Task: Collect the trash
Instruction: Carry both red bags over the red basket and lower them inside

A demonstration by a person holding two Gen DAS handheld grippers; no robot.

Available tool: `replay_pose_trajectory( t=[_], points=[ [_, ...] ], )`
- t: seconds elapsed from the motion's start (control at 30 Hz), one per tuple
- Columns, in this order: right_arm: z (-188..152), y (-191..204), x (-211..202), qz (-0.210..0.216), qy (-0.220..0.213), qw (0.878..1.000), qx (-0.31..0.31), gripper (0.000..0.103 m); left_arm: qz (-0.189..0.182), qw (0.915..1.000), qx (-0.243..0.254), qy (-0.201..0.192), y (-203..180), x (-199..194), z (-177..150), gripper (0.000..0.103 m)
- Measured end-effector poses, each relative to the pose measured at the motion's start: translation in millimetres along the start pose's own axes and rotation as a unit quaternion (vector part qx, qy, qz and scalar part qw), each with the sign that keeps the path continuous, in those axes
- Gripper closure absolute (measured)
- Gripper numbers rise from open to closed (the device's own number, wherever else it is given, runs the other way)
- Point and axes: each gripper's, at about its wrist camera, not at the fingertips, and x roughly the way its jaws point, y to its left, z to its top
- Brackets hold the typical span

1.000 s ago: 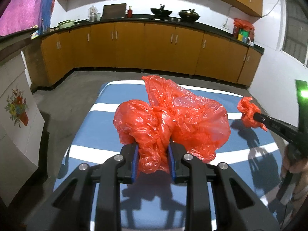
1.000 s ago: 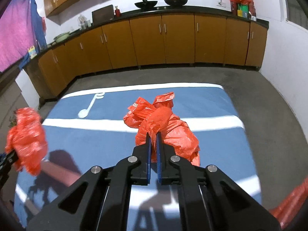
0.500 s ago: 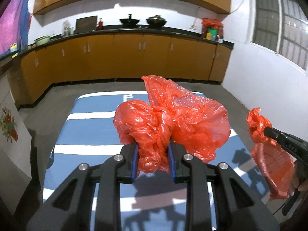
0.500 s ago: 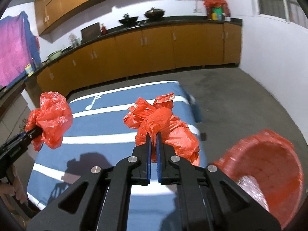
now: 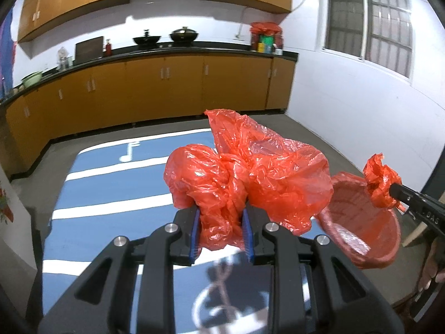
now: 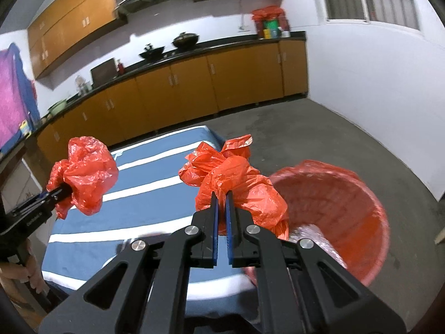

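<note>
The left gripper (image 5: 221,229) is closed on a crumpled red plastic bag (image 5: 250,178); its blue pads (image 5: 194,233) press the twisted lower part of the bag from both sides, with a moderate gap between them filled by plastic, and the bigger part of the bag puffs up above the fingers. The right gripper (image 6: 221,222) is almost fully closed on a second red bag (image 6: 236,183), only a thin fold of plastic sitting between its pads, and the rest of this bag bunches above and to the right of the fingers. Both bags are held in the air above a table covered with a blue cloth with white stripes (image 6: 133,192). A red bucket (image 6: 370,220) stands on the grey floor (image 6: 319,133) just beside the right edge of the table; it looks lined with red plastic, but it is blurred and I cannot be sure. The second bag hangs near the left rim of the bucket. Behind are brown cabinets (image 5: 155,89) with a black counter.
</note>
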Motion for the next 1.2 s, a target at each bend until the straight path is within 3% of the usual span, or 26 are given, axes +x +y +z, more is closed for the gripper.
replay_pose_trajectory(
  t=[0.53,1.2],
  points=[
    [-22,-68,-31,-0.053,-0.008,0.998,0.042,0.098,-0.057,0.9974,0.036,0.023,-79,27,-8,0.077],
    [-32,-100,-33,-0.075,-0.008,0.995,0.069,0.098,-0.117,0.9904,0.062,0.04,-141,53,-12,0.077]
  ],
)
